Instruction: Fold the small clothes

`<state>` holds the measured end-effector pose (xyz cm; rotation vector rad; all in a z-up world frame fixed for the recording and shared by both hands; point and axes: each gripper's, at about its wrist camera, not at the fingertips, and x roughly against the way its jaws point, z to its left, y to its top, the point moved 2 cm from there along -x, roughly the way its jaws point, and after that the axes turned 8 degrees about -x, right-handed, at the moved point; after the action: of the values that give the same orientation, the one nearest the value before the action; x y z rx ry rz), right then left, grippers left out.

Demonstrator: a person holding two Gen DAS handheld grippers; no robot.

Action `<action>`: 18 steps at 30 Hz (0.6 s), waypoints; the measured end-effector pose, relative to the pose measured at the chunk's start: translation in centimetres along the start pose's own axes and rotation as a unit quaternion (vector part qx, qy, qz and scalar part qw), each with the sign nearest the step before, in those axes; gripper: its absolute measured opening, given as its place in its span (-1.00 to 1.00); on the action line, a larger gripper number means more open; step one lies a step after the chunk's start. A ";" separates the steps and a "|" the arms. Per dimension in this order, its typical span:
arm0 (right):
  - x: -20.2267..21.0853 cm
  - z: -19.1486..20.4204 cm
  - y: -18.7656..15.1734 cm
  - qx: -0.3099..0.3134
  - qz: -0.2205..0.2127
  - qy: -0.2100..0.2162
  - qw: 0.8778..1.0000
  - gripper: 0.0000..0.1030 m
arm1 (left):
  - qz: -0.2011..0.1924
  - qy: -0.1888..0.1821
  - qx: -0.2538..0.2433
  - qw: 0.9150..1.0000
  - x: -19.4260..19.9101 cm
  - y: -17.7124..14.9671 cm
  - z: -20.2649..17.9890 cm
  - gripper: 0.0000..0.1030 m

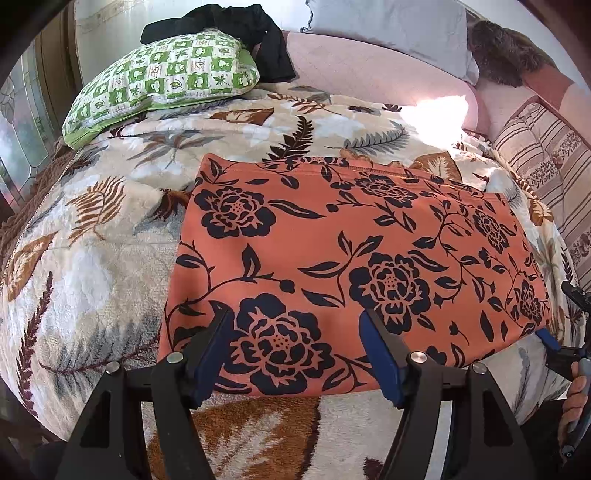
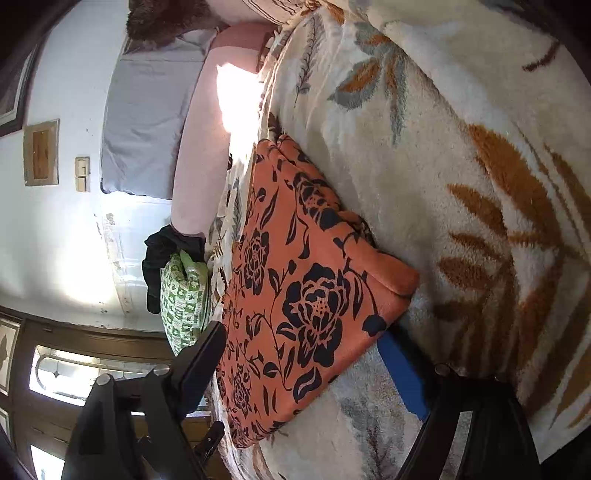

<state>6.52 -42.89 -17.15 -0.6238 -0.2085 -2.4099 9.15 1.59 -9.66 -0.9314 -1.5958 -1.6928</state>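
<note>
orange floral garment (image 1: 332,266) is straddled at its near edge by the spread left tool (image 1: 295,332), right tool (image 2: 306,354) spread wide at its corner.

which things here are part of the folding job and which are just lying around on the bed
Part of the job:
- orange floral garment, lying flat on the blanket
- left hand-held gripper, open over its near edge
- right hand-held gripper, open at its corner

Just lying about:
- green checked pillow
- black clothing on that pillow
- grey pillow
- striped cushion
- leaf-print blanket
</note>
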 end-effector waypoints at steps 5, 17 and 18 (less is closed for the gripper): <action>0.0 0.1 0.1 0.013 -0.008 -0.007 1.000 0.67 | 0.007 0.001 -0.001 1.000 -0.3 -0.2 0.2 0.38; -0.3 -0.1 0.4 0.023 -0.016 -0.010 1.000 0.67 | 0.018 0.003 -0.004 1.000 -1.1 -0.7 0.1 0.38; -0.3 -0.1 0.5 0.021 -0.017 -0.009 1.000 0.67 | 0.019 0.003 -0.003 1.000 -1.2 -0.8 0.2 0.38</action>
<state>6.92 -43.16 -17.40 -0.6266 -0.2797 -2.4274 9.14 1.82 -11.12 -0.9530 -1.5600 -1.6746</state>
